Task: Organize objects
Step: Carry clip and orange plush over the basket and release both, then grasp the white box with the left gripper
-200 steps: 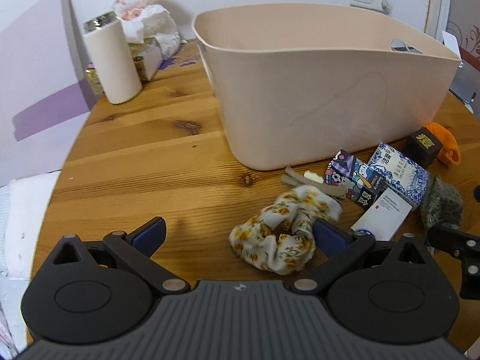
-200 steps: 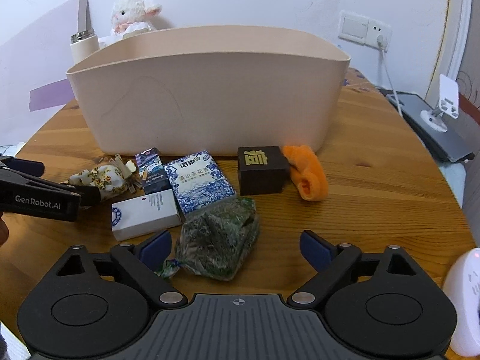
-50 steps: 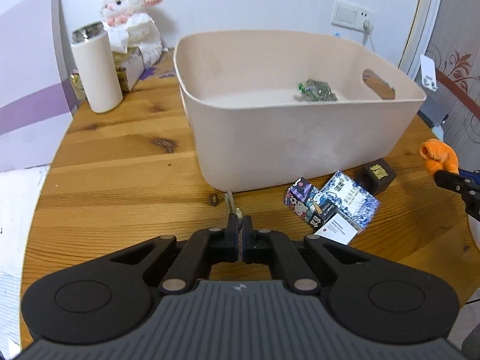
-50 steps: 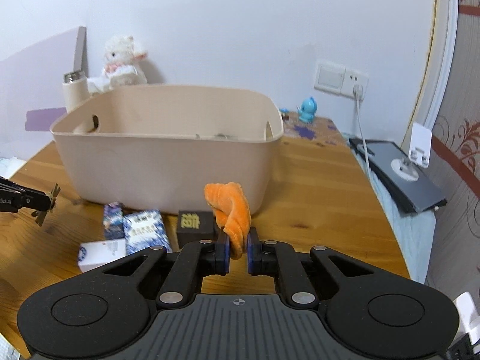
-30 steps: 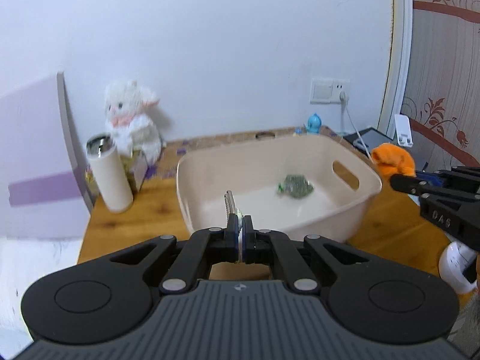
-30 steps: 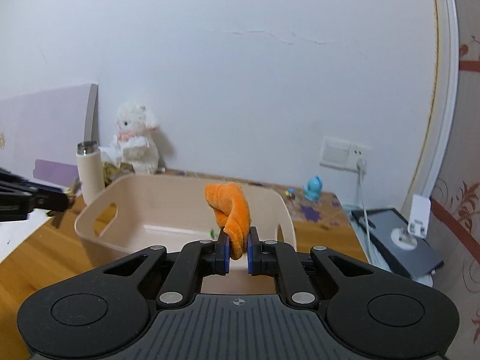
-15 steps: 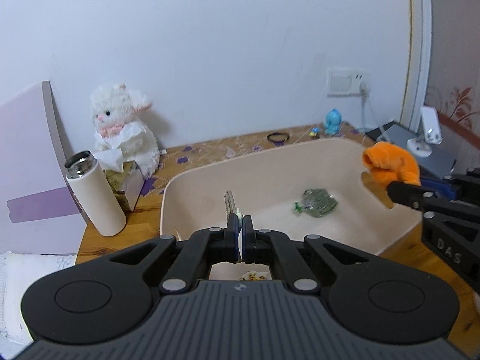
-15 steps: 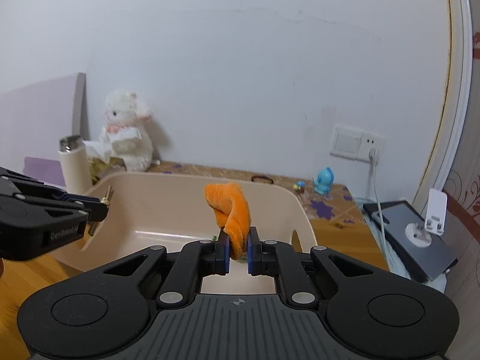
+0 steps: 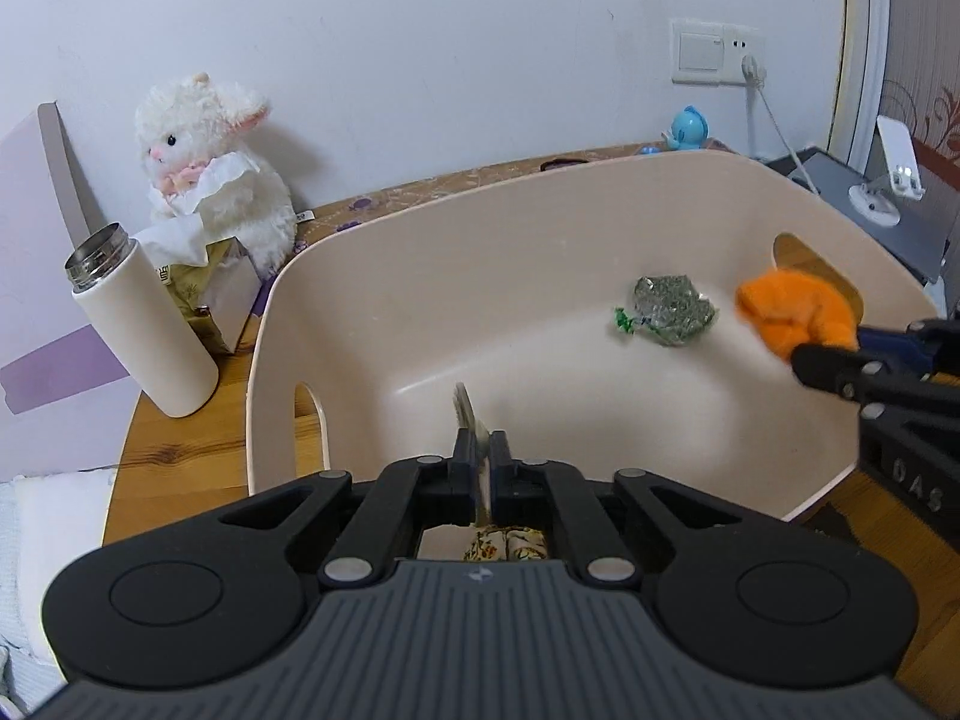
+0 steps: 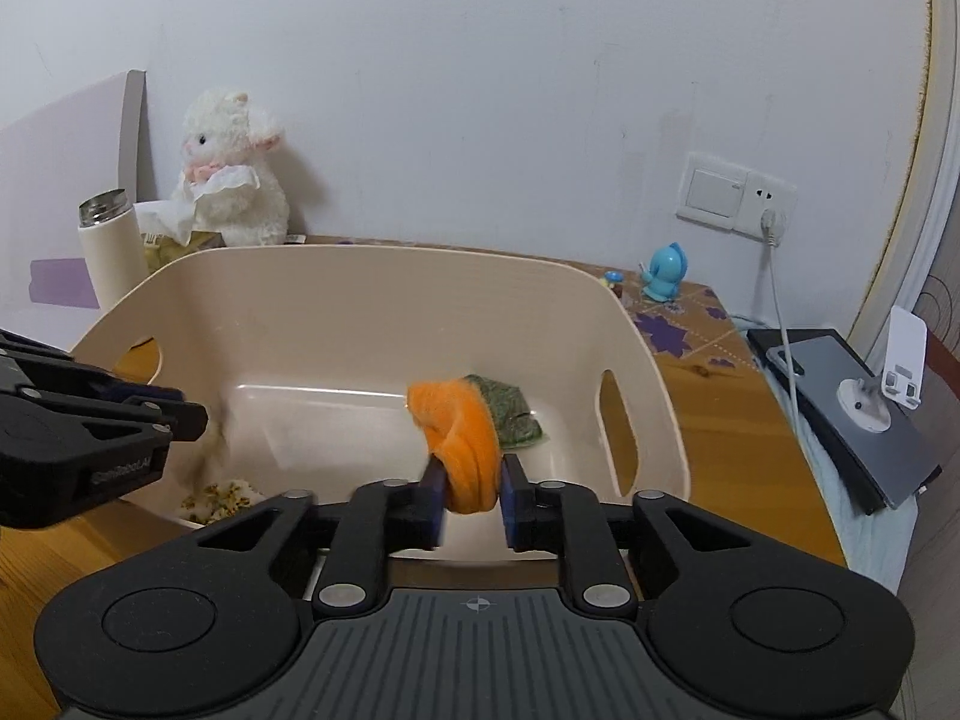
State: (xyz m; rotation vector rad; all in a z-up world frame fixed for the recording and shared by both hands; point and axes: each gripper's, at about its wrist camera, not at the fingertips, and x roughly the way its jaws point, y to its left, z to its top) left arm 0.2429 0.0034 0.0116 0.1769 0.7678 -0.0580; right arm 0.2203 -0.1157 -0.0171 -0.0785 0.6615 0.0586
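Note:
A beige plastic bin (image 9: 420, 252) stands on the wooden table; it also shows in the right wrist view (image 10: 372, 276). Inside lie a green foil packet (image 9: 672, 309) and a floral scrunchie (image 10: 225, 495). My left gripper (image 9: 478, 459) is shut on a thin wooden hair clip (image 9: 465, 414), above the bin's near left part. My right gripper (image 10: 471, 495) holds an orange cloth roll (image 10: 462, 432) over the bin's right end, with the jaws a little parted around it. The roll also shows in the left wrist view (image 9: 792, 315).
A white flask (image 9: 144, 330), a white plush lamb (image 9: 210, 168) and a tissue box (image 9: 210, 294) stand left of the bin. A blue figurine (image 10: 663, 276), a wall socket with cable (image 10: 771, 219) and a grey laptop with phone stand (image 10: 852, 414) are at the right.
Both grippers have moved forward and down over the bin with their objects. The right jaws have parted slightly around the orange roll. The scrunchie now lies in the bin.

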